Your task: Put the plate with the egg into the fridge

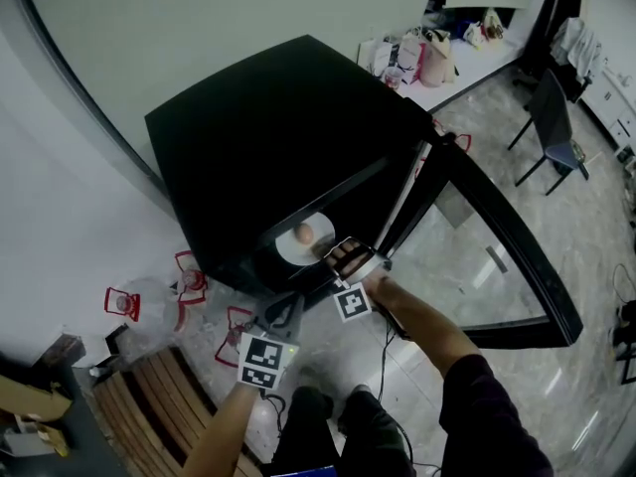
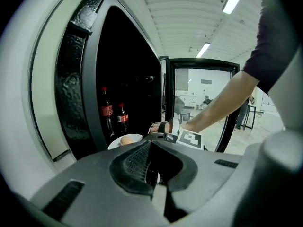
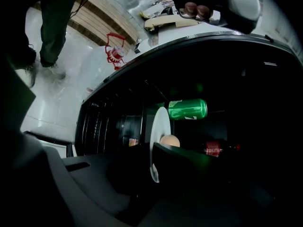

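Grip comes from the right tongs [image 1: 348, 257], clenched on the near rim of the white plate [image 1: 294, 250]. They pinch only that thin edge, so the plate reaches ahead of the hand and can go in first. It is carried roughly level, which is why the egg [image 1: 304, 233] sits near its middle instead of rolling off. The left tongs [image 1: 285, 313] hang lower and nearer the person, tips together with nothing between them, out of the way beside the fridge's lower front. The plate is at the mouth of the black fridge [image 1: 268, 137], just inside the dark opening; whether it already rests on a shelf I cannot tell. Deeper in, a green can [image 3: 188, 109] lies on its side and cola bottles [image 2: 106, 113] stand at the back, so the free spot looks to be at the front. The glass door [image 1: 497, 237] stands wide open to the right, leaving room for the arm.
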### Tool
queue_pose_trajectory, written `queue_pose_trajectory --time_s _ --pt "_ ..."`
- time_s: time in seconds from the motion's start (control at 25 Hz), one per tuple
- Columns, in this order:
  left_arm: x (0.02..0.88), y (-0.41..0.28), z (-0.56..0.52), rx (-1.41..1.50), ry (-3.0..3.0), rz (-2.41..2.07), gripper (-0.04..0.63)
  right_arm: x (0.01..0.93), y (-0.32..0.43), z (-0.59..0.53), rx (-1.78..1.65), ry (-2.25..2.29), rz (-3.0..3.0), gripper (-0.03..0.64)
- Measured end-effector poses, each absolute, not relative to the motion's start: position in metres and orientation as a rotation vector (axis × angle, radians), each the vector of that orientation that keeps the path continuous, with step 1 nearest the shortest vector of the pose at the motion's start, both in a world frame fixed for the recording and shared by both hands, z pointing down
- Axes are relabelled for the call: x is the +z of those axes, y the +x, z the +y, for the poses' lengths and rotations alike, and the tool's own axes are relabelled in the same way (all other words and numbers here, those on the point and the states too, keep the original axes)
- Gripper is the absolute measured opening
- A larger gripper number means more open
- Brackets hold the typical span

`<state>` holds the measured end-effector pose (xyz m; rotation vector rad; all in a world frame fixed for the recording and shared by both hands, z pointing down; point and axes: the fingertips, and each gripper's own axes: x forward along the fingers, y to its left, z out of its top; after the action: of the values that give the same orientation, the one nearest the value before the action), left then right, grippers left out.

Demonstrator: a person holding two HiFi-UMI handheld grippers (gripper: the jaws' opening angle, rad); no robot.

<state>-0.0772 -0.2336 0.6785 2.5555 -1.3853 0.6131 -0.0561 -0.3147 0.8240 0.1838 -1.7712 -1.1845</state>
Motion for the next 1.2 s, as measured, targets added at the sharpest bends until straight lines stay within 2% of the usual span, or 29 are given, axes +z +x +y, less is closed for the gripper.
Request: queue_pose_trajectory --time_s 0.28,0.52,0.72,1.2 --pt "0.680 -0.081 -0.238 0.615 2.537 -1.400 0.009 0.810 -0.068 -0.326 -1.125 0.215 -1.810 0.025" --pt "0.681 -0.083 -0.241 0.613 2.520 -1.402 0.009 0.803 -0.068 -0.341 -1.133 0.270 -1.788 0.115" --pt "0.682 -0.083 -0.235 0.622 2.515 -1.388 0.009 0.807 -0.059 -0.334 -1.059 0.197 -1.759 0.155" --pt "0.662 -0.080 -0.229 0.600 2.510 -1.389 0.009 0.765 -0.036 -0.311 -0.993 0.370 -1.827 0.155"
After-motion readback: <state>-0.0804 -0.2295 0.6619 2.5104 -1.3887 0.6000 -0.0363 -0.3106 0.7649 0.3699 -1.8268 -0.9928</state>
